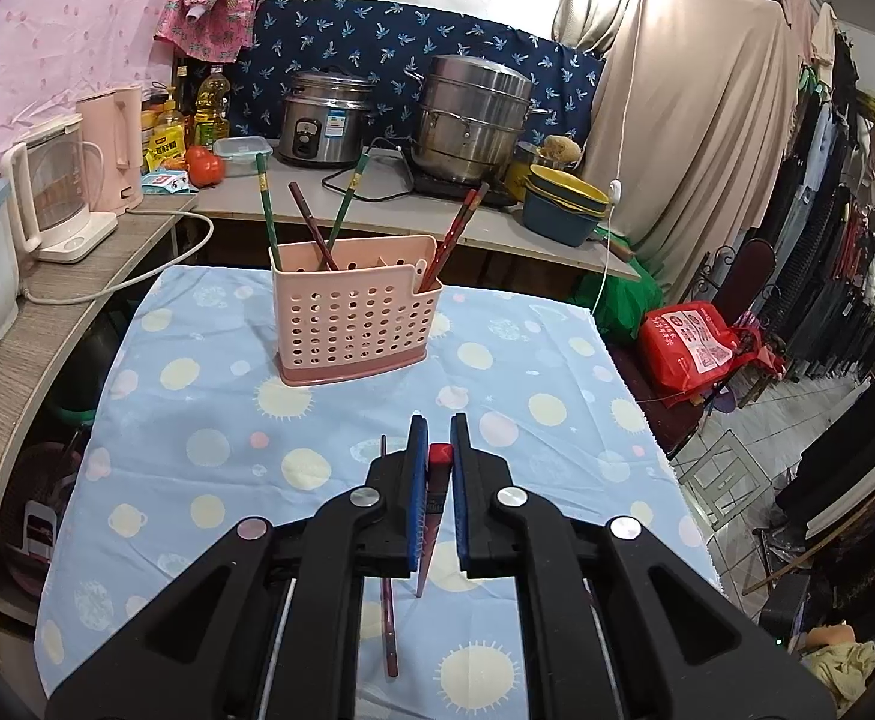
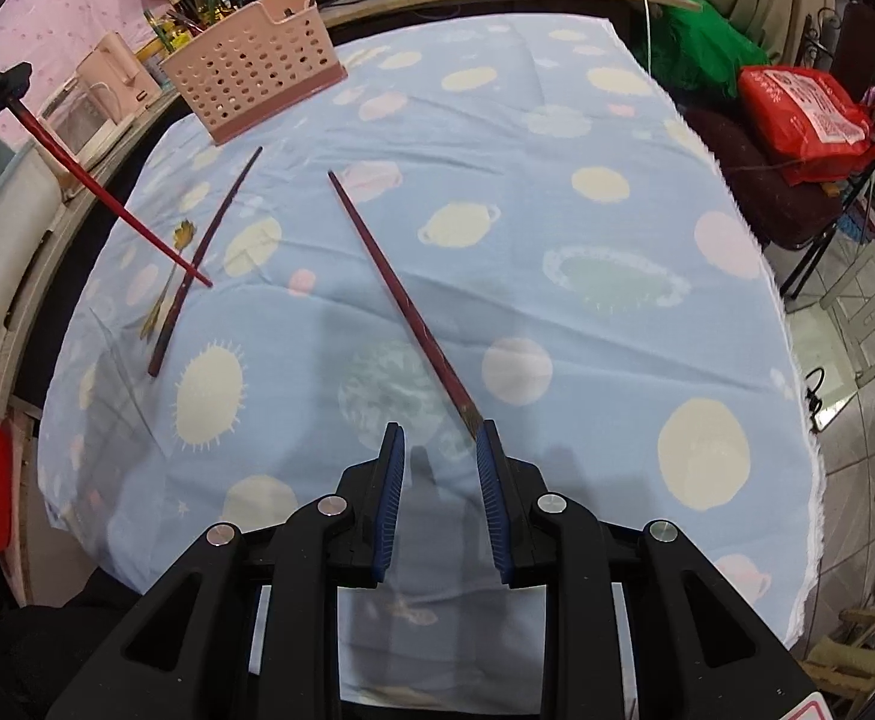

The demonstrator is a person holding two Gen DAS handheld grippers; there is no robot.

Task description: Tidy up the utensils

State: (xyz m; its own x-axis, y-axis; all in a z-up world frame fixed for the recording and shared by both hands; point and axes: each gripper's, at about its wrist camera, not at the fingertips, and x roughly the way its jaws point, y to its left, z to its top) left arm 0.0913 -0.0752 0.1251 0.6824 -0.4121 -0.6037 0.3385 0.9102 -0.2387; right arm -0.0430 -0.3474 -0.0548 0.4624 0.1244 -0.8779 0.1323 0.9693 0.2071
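Observation:
A pink perforated utensil holder [image 1: 353,312] stands on the blue patterned tablecloth [image 1: 197,396] with several chopsticks upright in it; it also shows in the right wrist view [image 2: 257,60]. My left gripper [image 1: 437,438] is shut on a red chopstick [image 1: 434,516], held above the cloth; the right wrist view shows that chopstick [image 2: 113,204] hanging at the far left. My right gripper [image 2: 440,444] is open just above the cloth, with the near end of a dark red chopstick [image 2: 401,300] beside its right finger. Another dark chopstick [image 2: 203,258] lies further left, beside a small yellow utensil [image 2: 167,276].
A counter behind the table holds two kettles [image 1: 59,192], oil bottles, a rice cooker [image 1: 323,120], a steel steamer pot [image 1: 473,114] and stacked bowls [image 1: 563,204]. A red bag [image 1: 695,348] sits on a chair right of the table. Clothes hang at the far right.

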